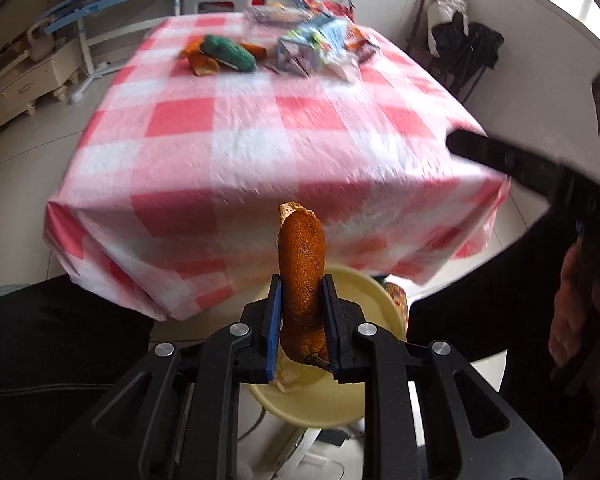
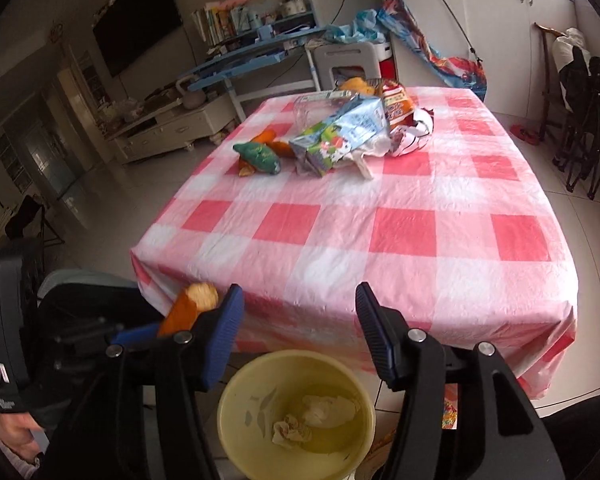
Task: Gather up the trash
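Note:
My left gripper [image 1: 301, 284] is shut on a long piece of orange peel [image 1: 303, 276] and holds it upright above the yellow bin [image 1: 372, 292], off the table's near edge. The peel [image 2: 188, 308] also shows in the right wrist view. My right gripper [image 2: 300, 292] is open and empty, just above the yellow bin [image 2: 236, 384], which holds crumpled tissues [image 2: 312, 416]. More trash lies at the far end of the table: orange peels [image 2: 274, 140], a green wrapper [image 2: 260, 156], a milk carton [image 2: 340, 132], a snack bag [image 2: 396, 104] and crumpled paper [image 2: 414, 130].
The table carries a pink and white checked cloth [image 2: 404, 232]. A white stool [image 2: 348, 60], a blue desk [image 2: 244, 60] and a cabinet stand beyond it. A black rack [image 2: 592, 120] stands to the right. The person's dark-clothed legs flank the bin.

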A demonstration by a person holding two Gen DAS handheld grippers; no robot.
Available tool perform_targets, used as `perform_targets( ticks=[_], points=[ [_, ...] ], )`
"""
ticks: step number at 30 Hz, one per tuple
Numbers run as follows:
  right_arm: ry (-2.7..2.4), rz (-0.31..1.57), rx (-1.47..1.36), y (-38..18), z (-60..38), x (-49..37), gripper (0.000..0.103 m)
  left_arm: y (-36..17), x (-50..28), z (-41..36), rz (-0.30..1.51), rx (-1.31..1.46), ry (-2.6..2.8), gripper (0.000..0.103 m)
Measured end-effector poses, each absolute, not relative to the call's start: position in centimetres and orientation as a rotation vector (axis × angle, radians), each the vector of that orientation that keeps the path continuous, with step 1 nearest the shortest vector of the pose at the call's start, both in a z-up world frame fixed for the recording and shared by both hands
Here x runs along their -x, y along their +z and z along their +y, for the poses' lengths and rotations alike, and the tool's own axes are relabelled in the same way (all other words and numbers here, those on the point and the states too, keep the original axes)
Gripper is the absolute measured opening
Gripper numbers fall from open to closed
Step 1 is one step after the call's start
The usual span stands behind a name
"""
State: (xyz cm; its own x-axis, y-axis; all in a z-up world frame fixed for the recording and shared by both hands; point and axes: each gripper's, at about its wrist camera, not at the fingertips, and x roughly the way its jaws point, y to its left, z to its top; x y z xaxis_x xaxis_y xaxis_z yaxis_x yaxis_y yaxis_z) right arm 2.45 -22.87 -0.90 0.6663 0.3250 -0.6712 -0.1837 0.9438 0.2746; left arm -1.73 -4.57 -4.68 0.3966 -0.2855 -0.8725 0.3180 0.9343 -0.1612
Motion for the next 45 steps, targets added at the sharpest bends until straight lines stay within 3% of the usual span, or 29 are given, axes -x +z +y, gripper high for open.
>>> perform_targets(
  ticks=[5, 8, 9, 13, 18, 22, 45],
  points=[
    [0.258, 0.763, -0.198, -0.8, -23.3, -2.4, 0.06, -6.6, 3.7, -7.3, 1.186, -0.221, -0.439, 0.025],
    [0.243, 0.733, -0.18, -0.2, -23.5, -1.8, 0.065, -5.2, 3.8, -6.6, 1.118, -0.2, -0.414, 0.058],
    [0.238, 0.723, -0.172, -0.1, -23.7, -1.5, 0.067, -4.6, 3.8, -6.1, 1.084, -0.19, -0.391, 0.065],
    [0.216, 0.702, -0.149, 0.1, -23.5, -1.2, 0.069, -2.5, 2.8, -3.7, 0.981, -0.081, -0.302, 0.072],
    [0.192, 0.678, -0.112, 0.2, -23.1, -1.1, 0.073, -0.2, 2.3, 0.8, 0.826, 0.122, -0.141, 0.089],
    [0.181, 0.67, -0.077, 0.1, -22.6, -1.1, 0.074, 0.3, 2.3, 2.9, 0.773, 0.227, -0.088, 0.089],
    [0.182, 0.65, 0.002, -0.1, -21.3, -0.8, 0.077, 0.7, 2.9, 2.1, 0.683, 0.15, -0.045, 0.093]
  ],
)
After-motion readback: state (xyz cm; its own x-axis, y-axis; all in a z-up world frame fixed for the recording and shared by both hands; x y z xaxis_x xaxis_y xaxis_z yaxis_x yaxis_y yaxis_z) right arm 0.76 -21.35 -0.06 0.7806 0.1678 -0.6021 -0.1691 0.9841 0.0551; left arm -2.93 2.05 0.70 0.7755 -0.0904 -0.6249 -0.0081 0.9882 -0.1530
